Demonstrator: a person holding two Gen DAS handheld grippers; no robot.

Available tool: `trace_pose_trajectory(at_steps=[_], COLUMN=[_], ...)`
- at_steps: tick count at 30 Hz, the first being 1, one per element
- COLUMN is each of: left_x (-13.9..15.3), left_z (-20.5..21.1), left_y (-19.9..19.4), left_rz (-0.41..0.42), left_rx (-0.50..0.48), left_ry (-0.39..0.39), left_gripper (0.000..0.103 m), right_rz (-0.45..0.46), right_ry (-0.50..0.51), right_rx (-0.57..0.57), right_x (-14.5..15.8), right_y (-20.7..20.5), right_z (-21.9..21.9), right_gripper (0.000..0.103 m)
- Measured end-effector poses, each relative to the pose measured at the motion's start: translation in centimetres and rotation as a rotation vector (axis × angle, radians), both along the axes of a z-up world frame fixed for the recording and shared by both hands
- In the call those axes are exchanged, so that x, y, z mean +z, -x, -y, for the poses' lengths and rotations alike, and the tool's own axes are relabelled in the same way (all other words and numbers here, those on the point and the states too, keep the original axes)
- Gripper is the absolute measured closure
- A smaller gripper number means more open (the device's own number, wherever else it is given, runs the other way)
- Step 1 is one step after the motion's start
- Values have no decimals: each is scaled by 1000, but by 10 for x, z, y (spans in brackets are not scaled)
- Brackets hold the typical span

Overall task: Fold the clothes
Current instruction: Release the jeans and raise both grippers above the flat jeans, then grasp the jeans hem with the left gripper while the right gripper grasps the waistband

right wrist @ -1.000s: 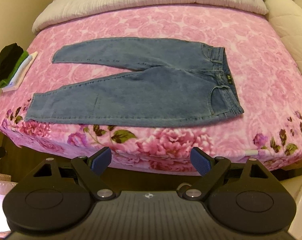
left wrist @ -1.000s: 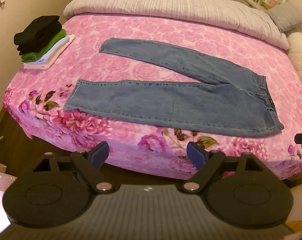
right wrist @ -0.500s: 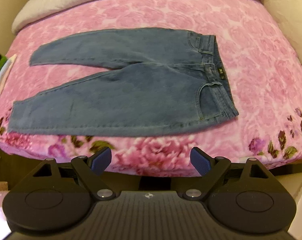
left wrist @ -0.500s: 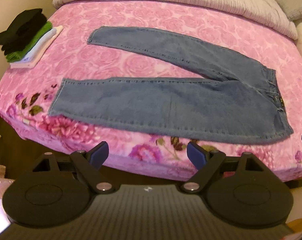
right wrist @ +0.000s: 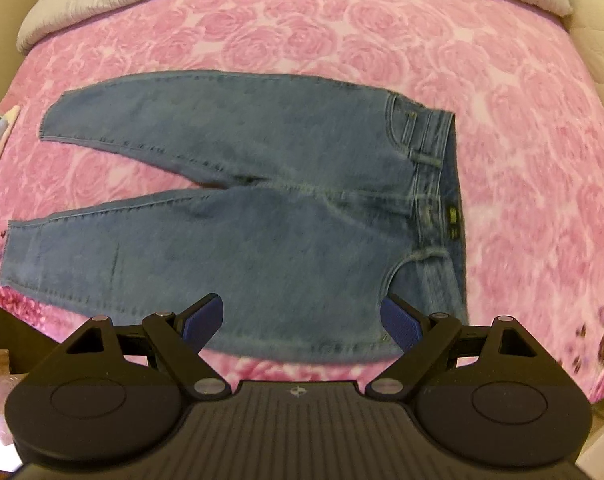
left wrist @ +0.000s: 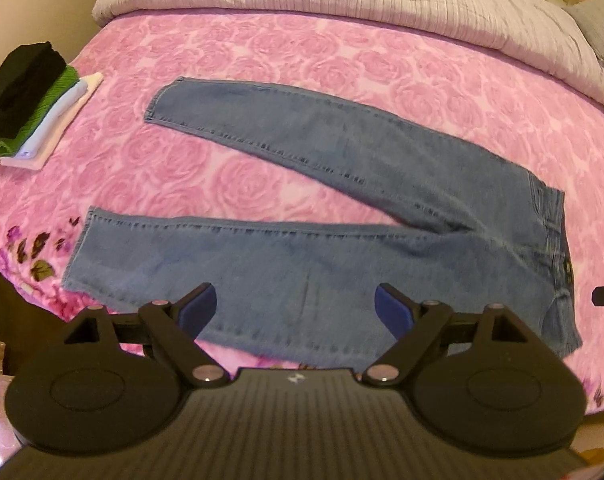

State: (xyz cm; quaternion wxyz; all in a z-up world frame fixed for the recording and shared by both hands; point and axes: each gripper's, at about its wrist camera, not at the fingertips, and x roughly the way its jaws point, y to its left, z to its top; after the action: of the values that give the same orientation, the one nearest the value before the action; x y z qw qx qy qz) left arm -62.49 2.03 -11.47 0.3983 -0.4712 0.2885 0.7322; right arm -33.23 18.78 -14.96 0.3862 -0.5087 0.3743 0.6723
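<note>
The blue jeans lay flat on the pink rose bedspread, legs splayed toward the stack of folded clothes. Both the left gripper and right gripper hung with jaws released and empty over the near leg. A clean fold probably called for pinching the near outer seam at two spread points and carrying it evenly over the far leg. The jeans' near edge was partly hidden behind the grippers, and motion blur softened the waistband label.

We read no words or numbers anywhere, we see a small dark patch with yellow-green marks on the jeans waistband, too blurred to read
</note>
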Motion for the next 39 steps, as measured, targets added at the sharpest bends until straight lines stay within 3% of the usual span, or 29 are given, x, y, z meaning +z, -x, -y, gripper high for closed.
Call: trace_pose_trajectory(at_steps=[6,12,24,32,37,39], left_x=[-20,-59,-181,-236,-252,-255], left_z=[-37,-84,-248,-334,-373,-384], left_y=[7,23,75,103,124,134], left_rz=[34,96,199,182,124,111], left_rx=[-48,-187,-657,-913,-1034,-1062], left_ry=[37,47,-73,-73,-37,-25], left_gripper=[19,19,26,28,28,28], right_rz=[19,19,-171,-182,-135,-127], right_ry=[17,46,21,-52,-113,-103], right_rx=[-27,-70,-93,132,276,299], right_x=[-16,-50,-150,-187,-200,-207], right_y=[-4,-11,-27,-10,6,6], right_z=[-45,-85,-194,-270,-310,-324], right_gripper=[15,15,26,29,29,24])
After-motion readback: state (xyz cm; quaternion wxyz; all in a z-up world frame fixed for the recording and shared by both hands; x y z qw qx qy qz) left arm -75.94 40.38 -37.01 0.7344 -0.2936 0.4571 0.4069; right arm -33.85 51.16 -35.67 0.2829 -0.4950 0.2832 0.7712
